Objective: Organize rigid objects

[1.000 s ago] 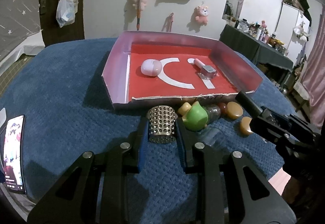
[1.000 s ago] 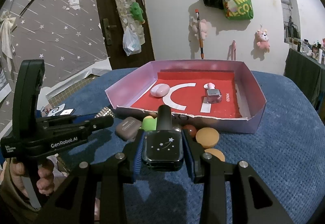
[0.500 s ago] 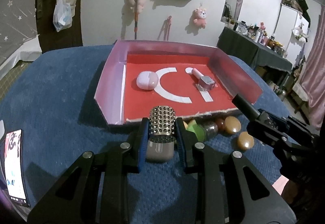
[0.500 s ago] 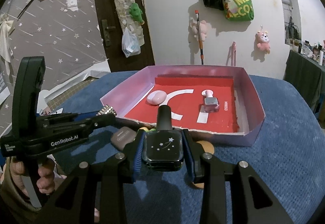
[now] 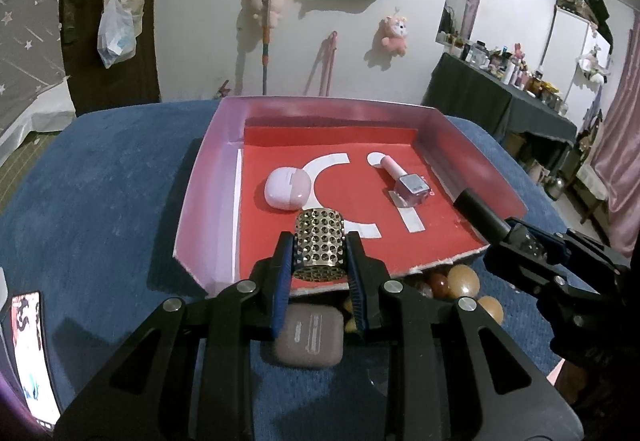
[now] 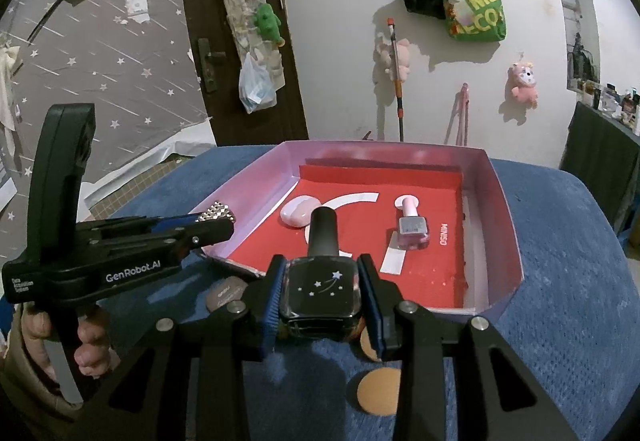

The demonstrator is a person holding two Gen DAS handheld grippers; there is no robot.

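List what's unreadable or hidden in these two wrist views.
- Loose items before the tray, left view: mostly hidden behind its front wall and the gripper.
- Black bottle base, right view: covered by fingers.
- Phone, left view: cut off by the edge, screen blurred.

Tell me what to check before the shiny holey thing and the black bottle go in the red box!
1. Left tool shut on the studded metal cylinder: ok.
2. Right tool shut on the black nail polish bottle: ok.
3. Bare red floor in the tray for both: ok.
4. Pink case and pink nail polish bottle lie clear of the front: ok.
5. Cylinder past the tray's front edge: cannot tell.
6. The two tools apart: ok.
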